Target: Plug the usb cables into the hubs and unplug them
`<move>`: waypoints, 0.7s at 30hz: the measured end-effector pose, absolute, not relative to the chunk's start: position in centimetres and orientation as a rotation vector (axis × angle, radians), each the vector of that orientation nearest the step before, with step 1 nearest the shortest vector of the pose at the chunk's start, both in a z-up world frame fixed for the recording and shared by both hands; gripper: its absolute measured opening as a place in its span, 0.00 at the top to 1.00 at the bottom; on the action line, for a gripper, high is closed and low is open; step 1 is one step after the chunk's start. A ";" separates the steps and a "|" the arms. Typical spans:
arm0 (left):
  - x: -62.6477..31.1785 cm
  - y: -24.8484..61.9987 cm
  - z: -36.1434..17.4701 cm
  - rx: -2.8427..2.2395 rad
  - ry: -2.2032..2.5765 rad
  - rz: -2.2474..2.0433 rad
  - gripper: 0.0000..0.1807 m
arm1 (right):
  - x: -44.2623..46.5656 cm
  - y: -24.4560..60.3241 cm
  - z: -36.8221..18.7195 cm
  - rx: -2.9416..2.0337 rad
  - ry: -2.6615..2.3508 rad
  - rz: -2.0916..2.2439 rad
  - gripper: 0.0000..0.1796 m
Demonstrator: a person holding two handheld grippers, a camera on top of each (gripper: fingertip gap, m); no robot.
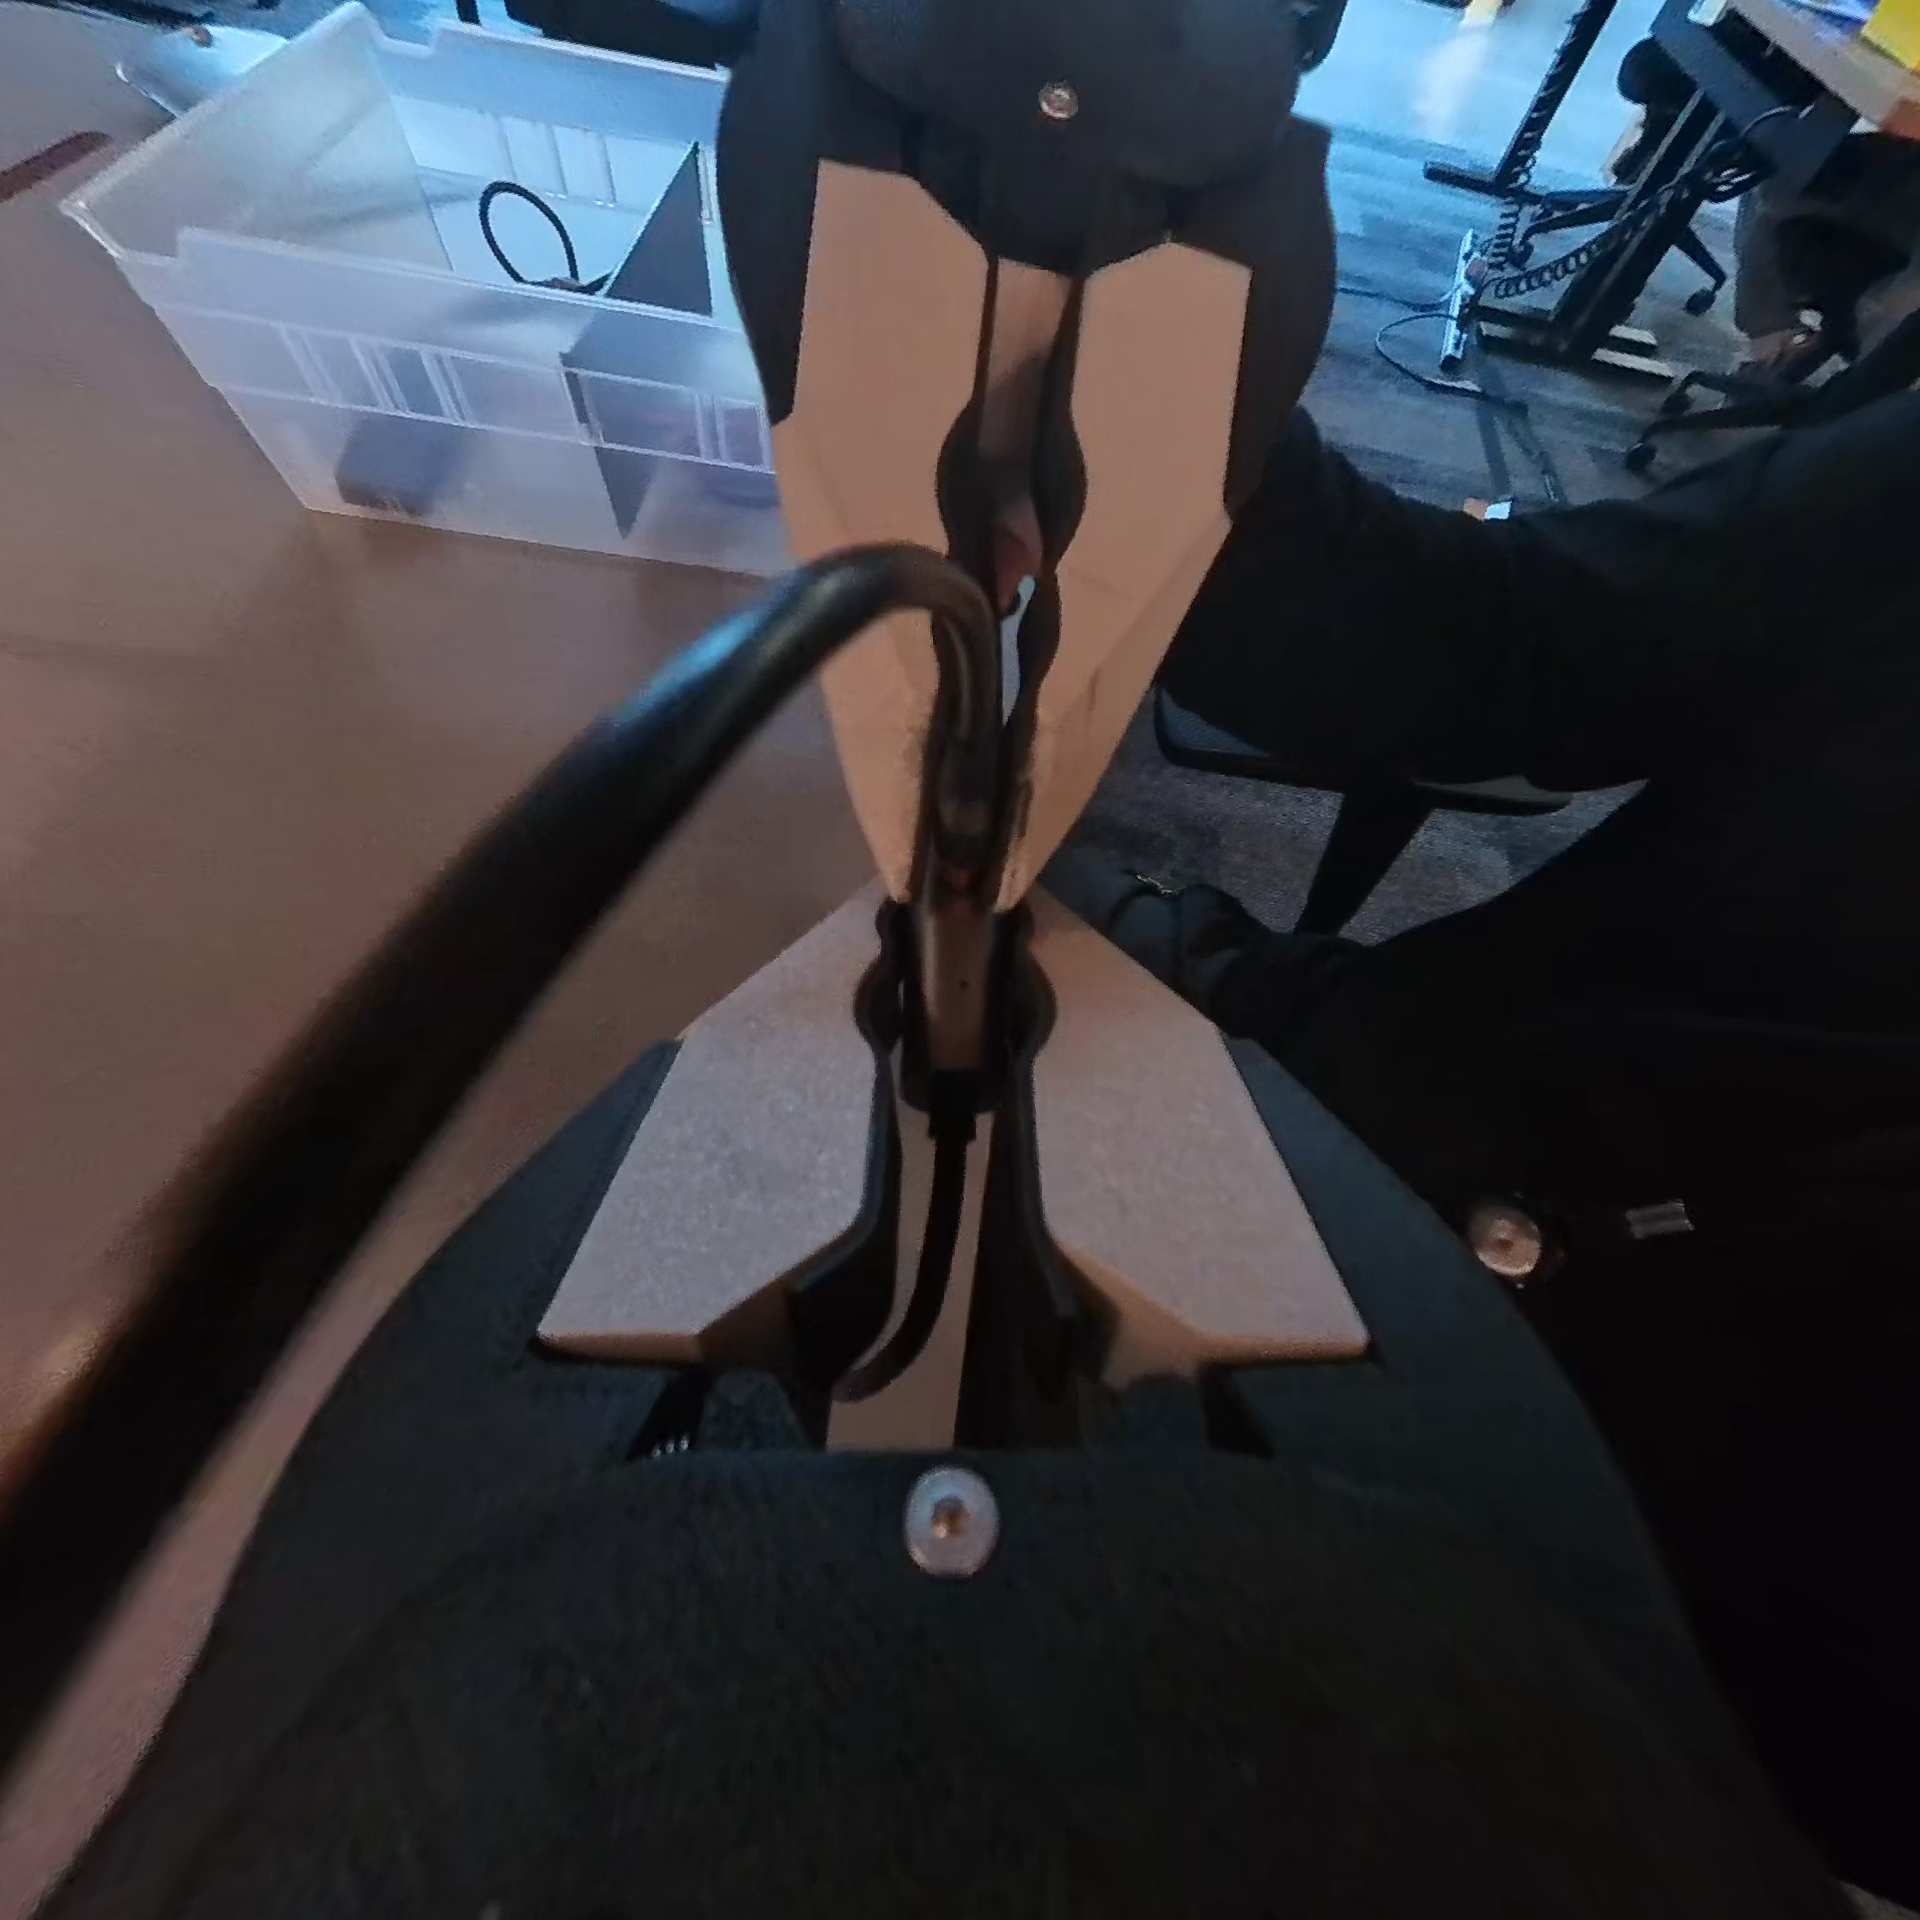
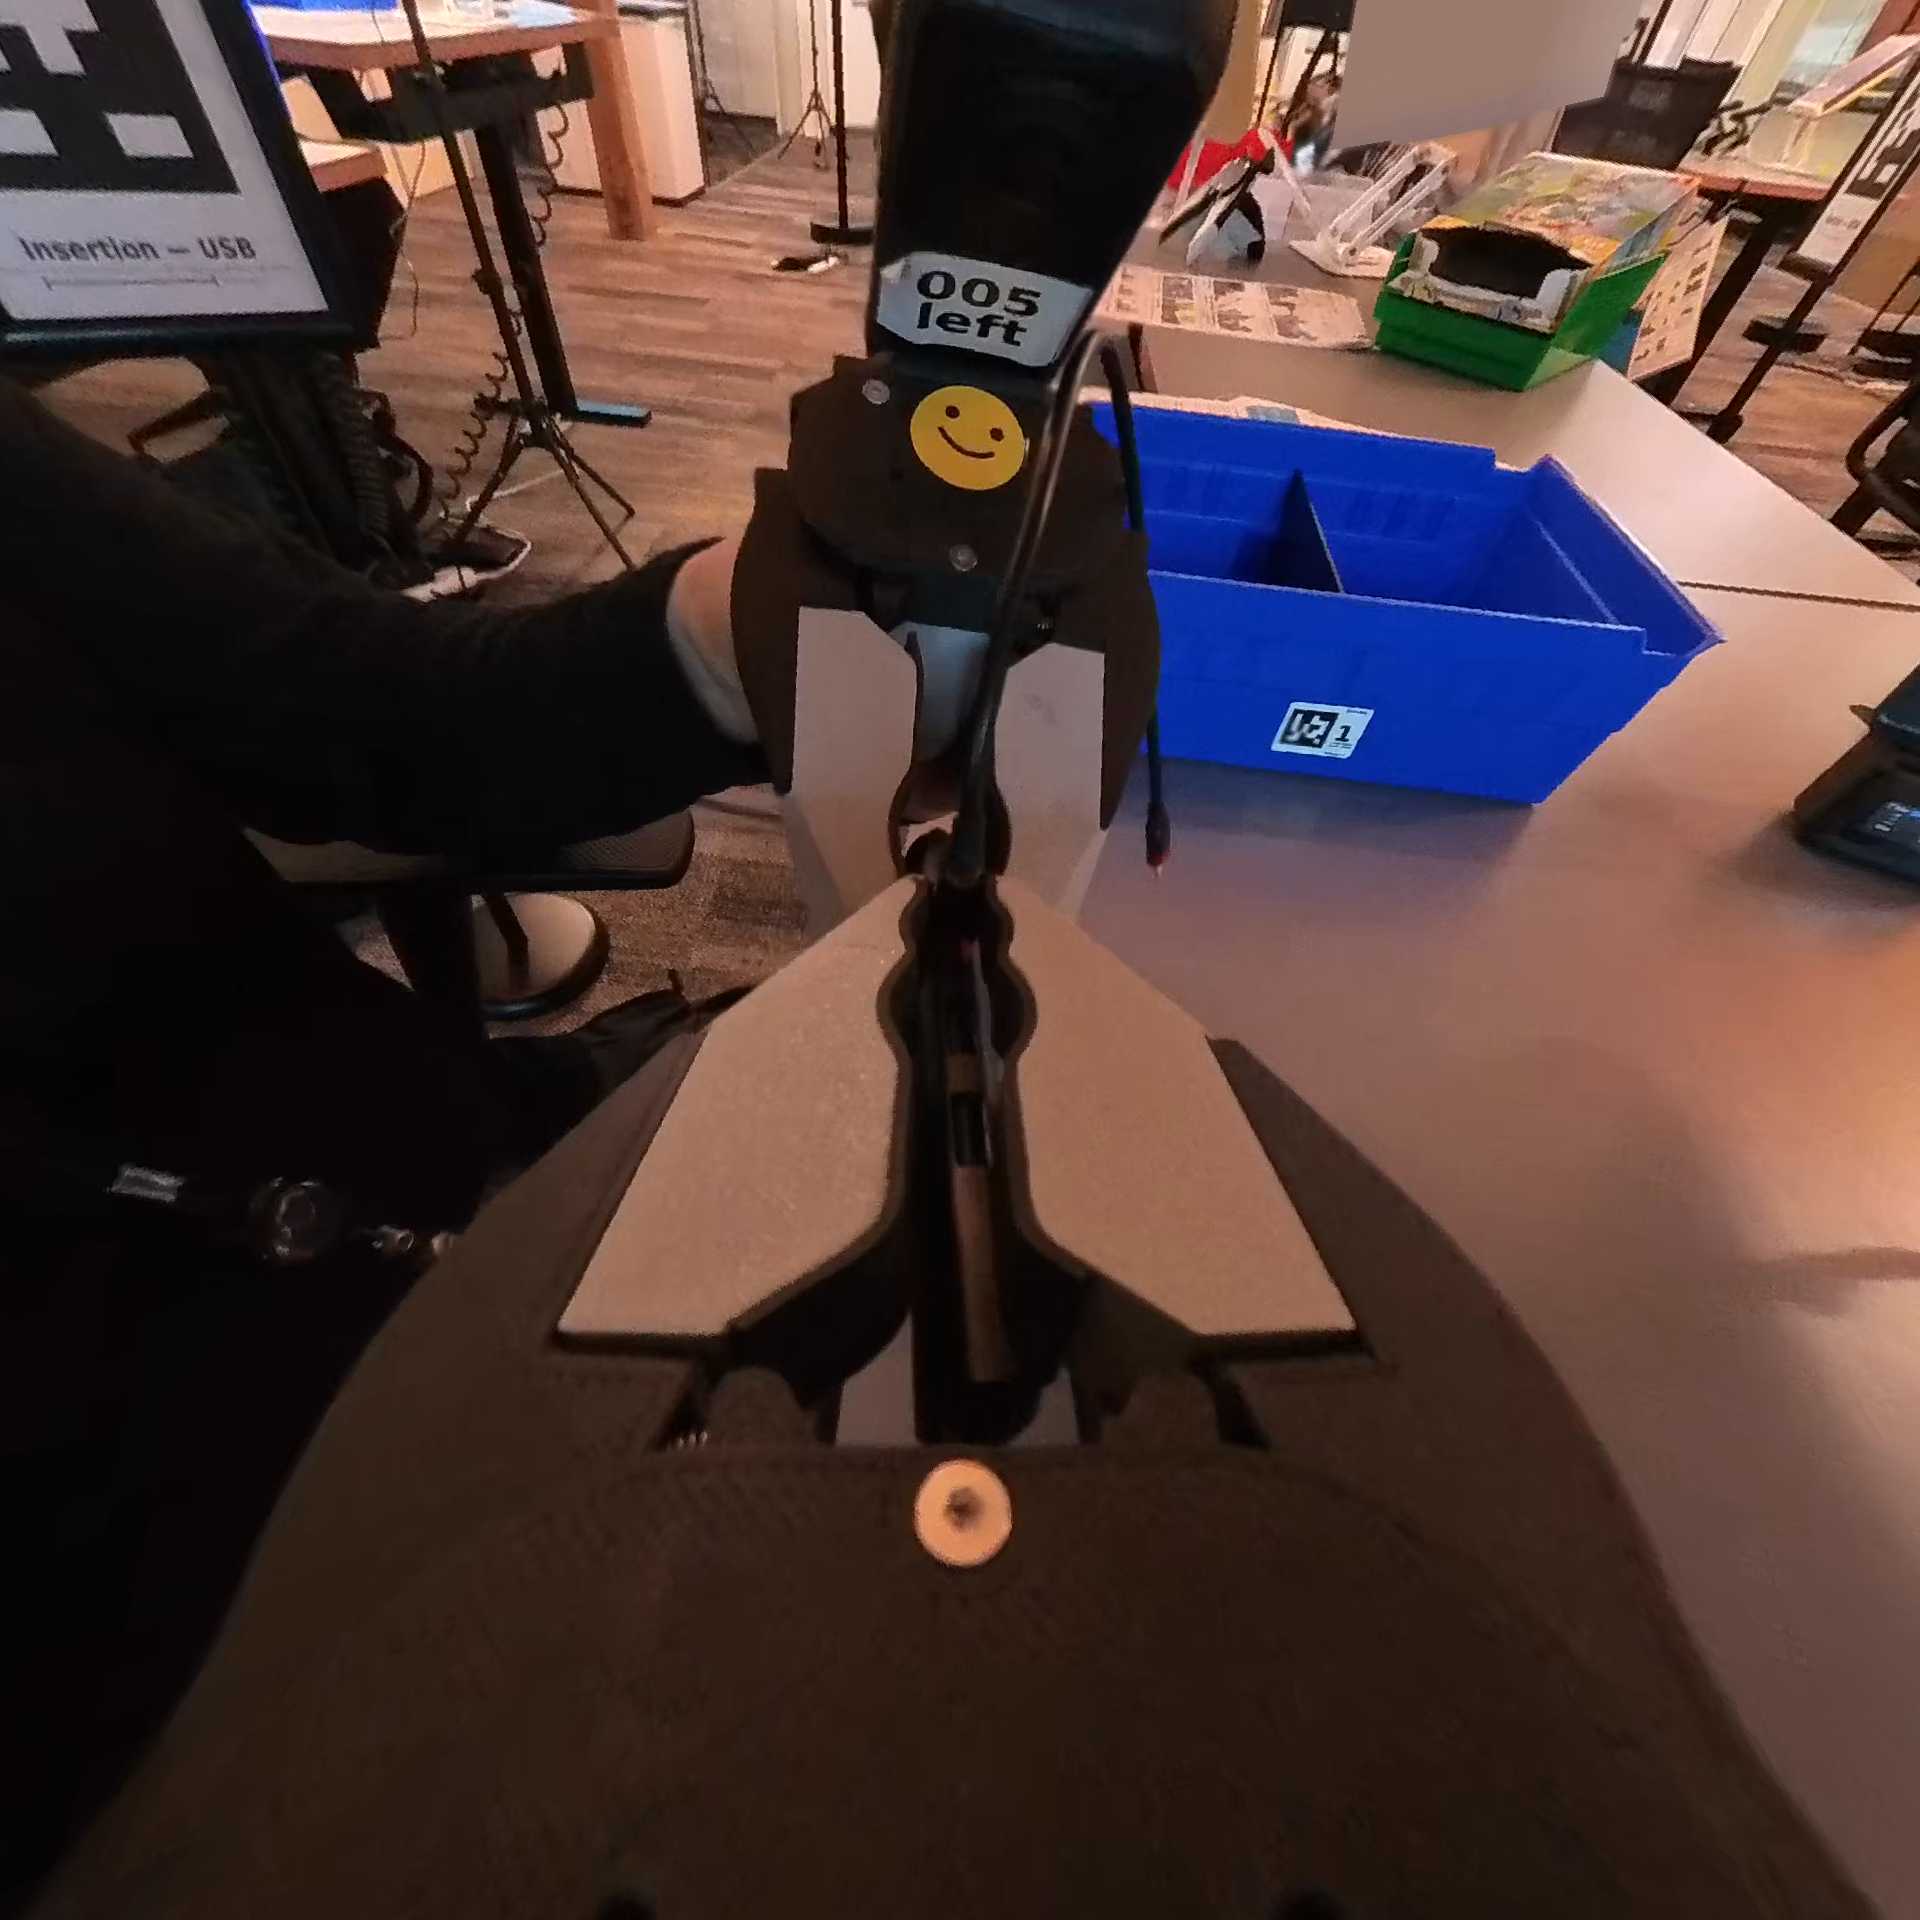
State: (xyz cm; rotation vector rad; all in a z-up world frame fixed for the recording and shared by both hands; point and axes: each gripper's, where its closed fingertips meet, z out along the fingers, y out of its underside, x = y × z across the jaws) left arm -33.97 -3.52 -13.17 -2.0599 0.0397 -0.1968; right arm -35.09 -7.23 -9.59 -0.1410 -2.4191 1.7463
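Observation:
My two grippers meet tip to tip above the table edge. My left gripper [image 1: 958,935] is shut on a slim grey hub [image 1: 961,987], whose thin black lead [image 1: 914,1247] runs back between the fingers. My right gripper [image 2: 961,904], which also shows in the left wrist view [image 1: 961,873], is shut on the plug [image 1: 966,821] of a black USB cable [image 1: 727,665]. The plug touches the hub's front end; how deep it sits is hidden. The cable loops over the left gripper [image 2: 956,831], and its free red-tipped end [image 2: 1155,836] dangles.
A clear plastic bin [image 1: 416,343] with black dividers and a coiled cable stands on the brown table [image 1: 260,779]. A blue divided bin [image 2: 1403,623] stands on the table beyond the grippers. A person's dark sleeve [image 2: 364,707] reaches to the left gripper. Chairs and desk legs stand on the floor. The left gripper's tips are roughly 4 centimeters from the right gripper's.

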 end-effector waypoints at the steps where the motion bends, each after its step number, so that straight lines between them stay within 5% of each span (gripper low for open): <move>1: -33.9 -3.5 -13.2 -2.066 0.045 -0.196 0.92 | -35.0 -7.1 -9.7 -0.136 -2.434 1.722 0.97; 13: -34.1 -3.4 -13.6 -2.089 0.034 -0.154 0.92 | -35.0 -6.3 -10.1 -0.131 -2.449 1.595 0.97; 21: -34.9 -2.8 -12.3 -1.938 -0.041 -0.216 0.92 | -36.1 -6.3 -9.0 -0.283 -2.405 1.965 0.98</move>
